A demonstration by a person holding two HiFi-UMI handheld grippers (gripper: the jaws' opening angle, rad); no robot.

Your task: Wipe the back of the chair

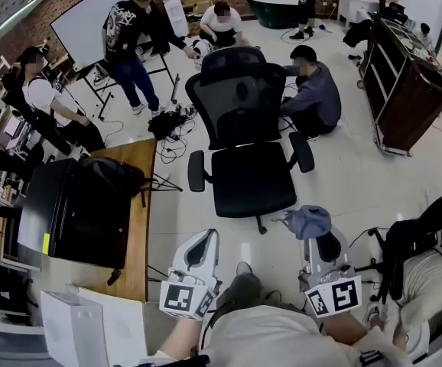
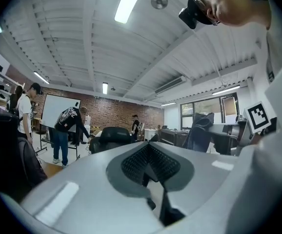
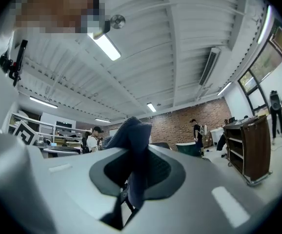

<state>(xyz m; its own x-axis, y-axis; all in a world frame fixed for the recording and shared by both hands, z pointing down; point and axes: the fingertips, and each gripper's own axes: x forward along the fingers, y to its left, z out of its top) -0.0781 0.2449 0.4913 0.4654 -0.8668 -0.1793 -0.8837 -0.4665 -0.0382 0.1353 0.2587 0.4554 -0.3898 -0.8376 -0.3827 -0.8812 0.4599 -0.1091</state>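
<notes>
Head view: chair [image 1: 244,128] beyond right claw [image 1: 315,237] gripping cloth [image 1: 307,220].

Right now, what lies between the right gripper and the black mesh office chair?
Head view: only the blue-grey cloth the right gripper grips, then bare pale floor.

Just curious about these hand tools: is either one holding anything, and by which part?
The right gripper pinches a blue-grey cloth by a bunched fold; the left gripper holds nothing.

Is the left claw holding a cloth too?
No, the left claw has its jaws together with nothing between them; only the right claw grips the blue cloth.
</notes>
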